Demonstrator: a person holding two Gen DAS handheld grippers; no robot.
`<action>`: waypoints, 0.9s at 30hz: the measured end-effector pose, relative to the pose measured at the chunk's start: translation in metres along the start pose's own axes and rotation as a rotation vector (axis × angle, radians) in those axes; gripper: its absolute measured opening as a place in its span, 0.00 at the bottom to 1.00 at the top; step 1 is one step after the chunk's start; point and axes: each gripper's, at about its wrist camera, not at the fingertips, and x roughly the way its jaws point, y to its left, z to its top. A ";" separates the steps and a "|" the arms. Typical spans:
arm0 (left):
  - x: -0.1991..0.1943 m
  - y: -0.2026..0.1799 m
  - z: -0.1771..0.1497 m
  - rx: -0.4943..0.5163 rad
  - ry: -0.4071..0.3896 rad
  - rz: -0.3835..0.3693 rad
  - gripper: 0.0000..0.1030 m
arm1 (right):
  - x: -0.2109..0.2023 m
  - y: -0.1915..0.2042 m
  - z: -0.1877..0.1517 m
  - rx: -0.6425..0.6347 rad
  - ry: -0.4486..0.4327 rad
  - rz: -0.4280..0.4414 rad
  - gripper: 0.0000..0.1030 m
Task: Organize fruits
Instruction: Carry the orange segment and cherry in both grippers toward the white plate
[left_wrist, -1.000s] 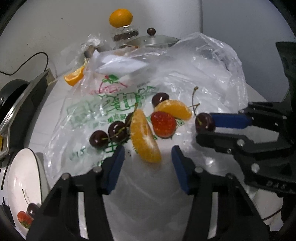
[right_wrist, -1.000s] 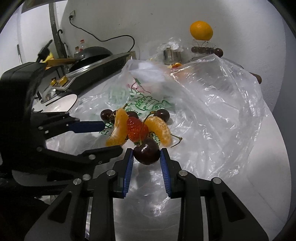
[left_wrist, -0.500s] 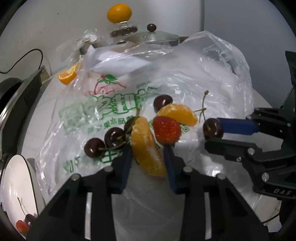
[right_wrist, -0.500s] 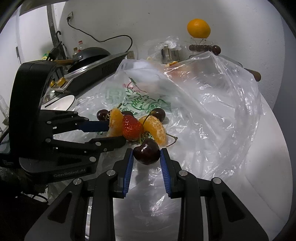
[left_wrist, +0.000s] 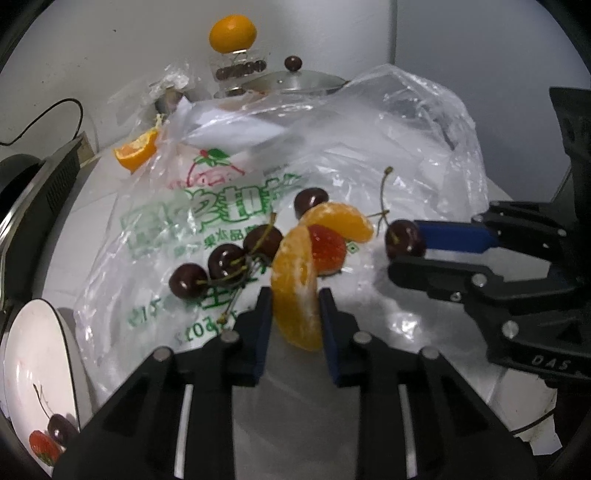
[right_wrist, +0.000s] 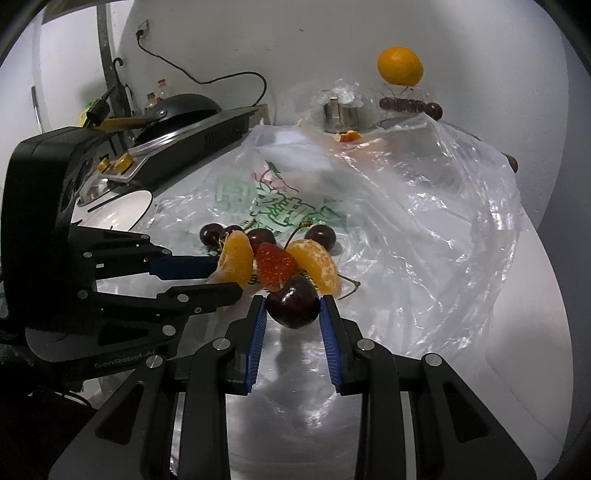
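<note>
On a clear plastic bag (left_wrist: 229, 206) with green print lie several dark cherries (left_wrist: 221, 262), a strawberry (left_wrist: 327, 251) and a peeled orange segment (left_wrist: 340, 221). Another orange segment (left_wrist: 295, 291) stands on edge between the blue pads of my left gripper (left_wrist: 294, 295), whose jaws are closing tight on its two sides. From the right wrist view this left gripper (right_wrist: 225, 277) reaches in from the left. My right gripper (right_wrist: 293, 306) is shut on a dark cherry (right_wrist: 293, 302), held just above the bag at the near edge of the fruit pile; it enters the left wrist view from the right (left_wrist: 406, 247).
A white plate (left_wrist: 33, 369) at the lower left holds a strawberry and a cherry. A black cooker (right_wrist: 192, 129) with a pan stands at the left. At the back wall are a whole orange (left_wrist: 232, 33) on a stand, a pot lid (left_wrist: 295, 79) and an orange wedge (left_wrist: 136, 151).
My left gripper's jaws came together from wide apart onto the upright orange segment. The right gripper kept its grip on the cherry and stayed in place.
</note>
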 end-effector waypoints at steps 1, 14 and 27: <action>-0.003 0.000 -0.001 -0.001 -0.006 -0.003 0.25 | -0.001 0.002 0.000 -0.004 -0.001 0.000 0.30; -0.040 0.012 -0.020 -0.033 -0.059 -0.033 0.24 | -0.014 0.043 0.007 -0.063 -0.008 -0.016 0.30; -0.068 0.035 -0.041 -0.079 -0.098 -0.031 0.24 | -0.014 0.078 0.015 -0.117 -0.002 -0.022 0.30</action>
